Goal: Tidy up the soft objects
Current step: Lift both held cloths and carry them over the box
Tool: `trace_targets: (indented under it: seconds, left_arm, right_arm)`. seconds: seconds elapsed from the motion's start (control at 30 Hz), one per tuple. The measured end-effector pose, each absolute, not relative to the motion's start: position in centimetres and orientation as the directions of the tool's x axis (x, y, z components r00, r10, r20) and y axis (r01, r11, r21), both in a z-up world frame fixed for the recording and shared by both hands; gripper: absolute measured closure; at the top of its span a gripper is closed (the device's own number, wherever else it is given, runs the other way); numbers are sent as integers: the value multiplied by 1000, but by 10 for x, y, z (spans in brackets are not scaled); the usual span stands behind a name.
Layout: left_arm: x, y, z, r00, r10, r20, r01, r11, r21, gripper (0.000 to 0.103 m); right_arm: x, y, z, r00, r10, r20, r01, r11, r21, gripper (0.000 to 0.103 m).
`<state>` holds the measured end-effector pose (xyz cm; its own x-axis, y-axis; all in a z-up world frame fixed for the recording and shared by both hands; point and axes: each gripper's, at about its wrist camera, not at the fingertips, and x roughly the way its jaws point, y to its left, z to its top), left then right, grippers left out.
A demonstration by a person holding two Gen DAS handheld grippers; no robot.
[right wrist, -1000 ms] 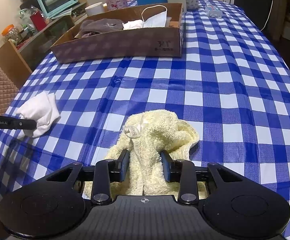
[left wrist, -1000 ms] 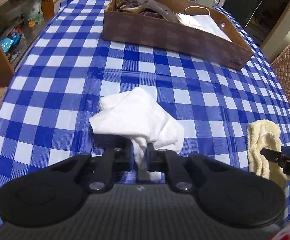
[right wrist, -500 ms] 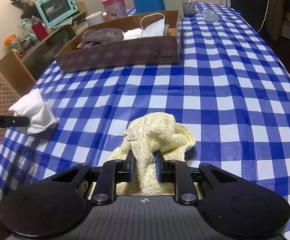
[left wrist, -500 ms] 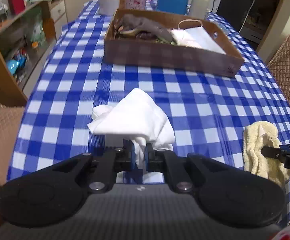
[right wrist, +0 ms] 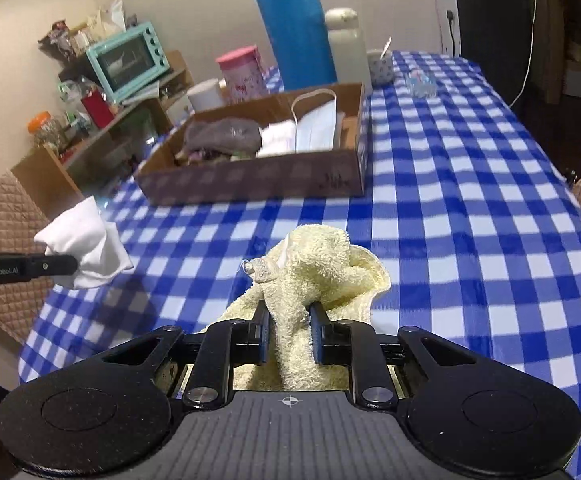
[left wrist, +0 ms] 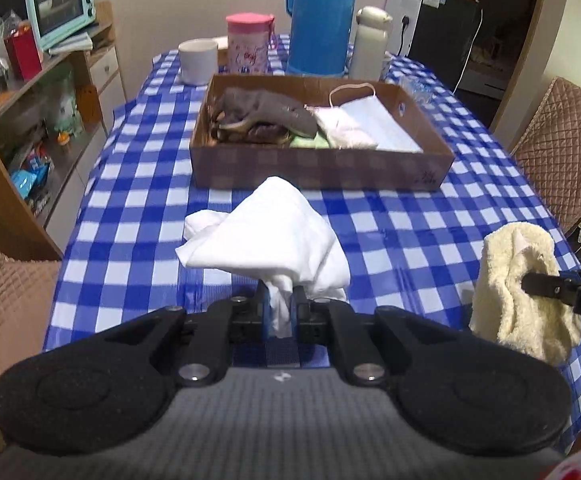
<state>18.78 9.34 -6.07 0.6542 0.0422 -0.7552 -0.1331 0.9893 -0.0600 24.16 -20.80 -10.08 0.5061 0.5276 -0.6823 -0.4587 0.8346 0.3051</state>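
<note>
My left gripper [left wrist: 280, 306] is shut on a white cloth [left wrist: 266, 236] and holds it lifted above the checked table. The same cloth shows at the left of the right wrist view [right wrist: 86, 244]. My right gripper [right wrist: 289, 330] is shut on a pale yellow towel [right wrist: 322, 264], lifted off the table; it also shows in the left wrist view [left wrist: 518, 284]. A brown cardboard box [left wrist: 318, 166] stands ahead on the table and holds a grey garment [left wrist: 266, 110], a white cloth and a face mask [left wrist: 374, 120].
Behind the box stand a blue thermos [left wrist: 318, 16], a pink cup [left wrist: 248, 44], a white mug [left wrist: 198, 60] and a white bottle [left wrist: 370, 42]. A shelf with a teal oven [left wrist: 60, 2] is at the left. Quilted chairs [left wrist: 562, 148] flank the table.
Both grippers rose and tilted up, lifting the white cloth and the yellow towel off the table. The right gripper closed on the towel.
</note>
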Motion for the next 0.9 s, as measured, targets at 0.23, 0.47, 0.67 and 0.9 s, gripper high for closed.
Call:
trace_targets:
  seconds: [0.23,0.47,0.67,0.9]
  left_arm:
    - [192,97,-42,692,63,-719,-130,991,-38,95]
    - [208,102,-23,730,76,-679,-120,993,-18,95]
    - [231,102,-13,757,64,-651,-92,996,-9,95]
    - [266,100,-2,779,43,-626,-56,998,-1,95]
  right_arm:
    - [253,-214,-78,545,543,-639,-458,831,316,83]
    - [269,-210,-58,577,557,-597,-469,825,315,83]
    - [289,-195,-41,588,585,-559,-495,806,324,83]
    - [323,-170,-26,598,610,-520,-518,789,330,83]
